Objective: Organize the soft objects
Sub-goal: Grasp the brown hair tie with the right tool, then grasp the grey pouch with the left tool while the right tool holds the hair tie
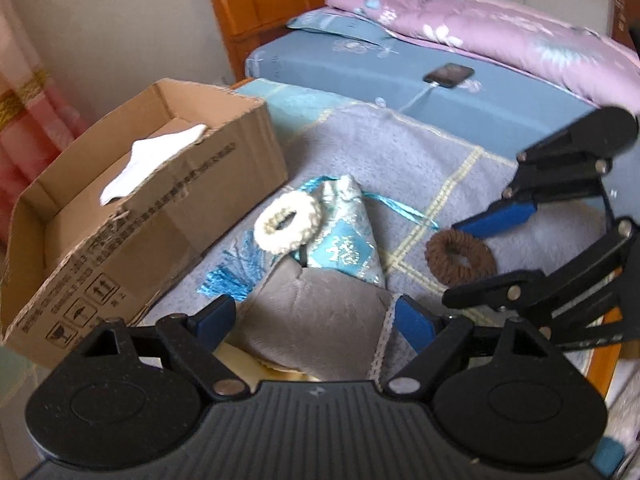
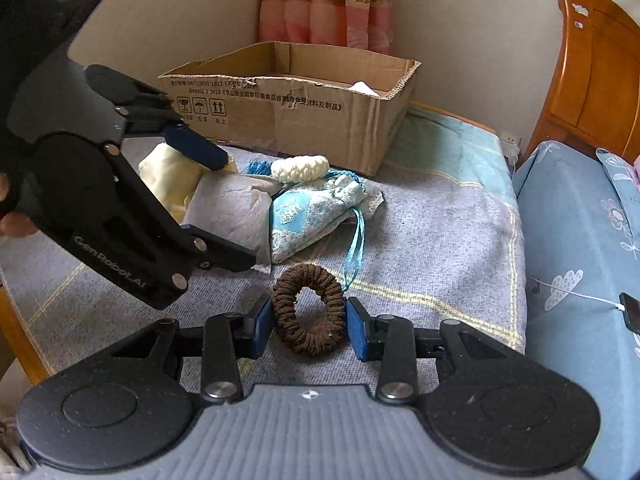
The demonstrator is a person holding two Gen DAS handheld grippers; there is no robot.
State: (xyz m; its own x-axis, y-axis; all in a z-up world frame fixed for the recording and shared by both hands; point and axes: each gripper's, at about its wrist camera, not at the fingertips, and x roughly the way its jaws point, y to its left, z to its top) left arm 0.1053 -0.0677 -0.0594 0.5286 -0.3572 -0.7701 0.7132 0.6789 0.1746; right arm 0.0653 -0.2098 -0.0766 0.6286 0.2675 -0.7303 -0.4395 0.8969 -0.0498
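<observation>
A brown scrunchie (image 2: 308, 314) lies on the grey blanket; both pads of my right gripper (image 2: 309, 325) touch its sides. It also shows in the left wrist view (image 1: 460, 257), with the right gripper (image 1: 476, 256) around it. My left gripper (image 1: 310, 320) is open, its fingers on either side of a folded grey cloth (image 1: 312, 320), also seen in the right wrist view (image 2: 232, 210). A white scrunchie (image 1: 288, 221) rests on a light blue drawstring pouch (image 1: 348, 236). The cardboard box (image 1: 132, 216) holds a white cloth (image 1: 152, 160).
A blue tassel (image 1: 232, 272) lies beside the grey cloth. A cream cloth (image 2: 172, 176) sits under the left gripper. A bed with blue sheet (image 1: 440, 92), purple quilt (image 1: 500, 28) and a charging phone (image 1: 448, 74) lies beyond. A wooden headboard (image 2: 596, 72) and curtain (image 2: 324, 4) stand behind.
</observation>
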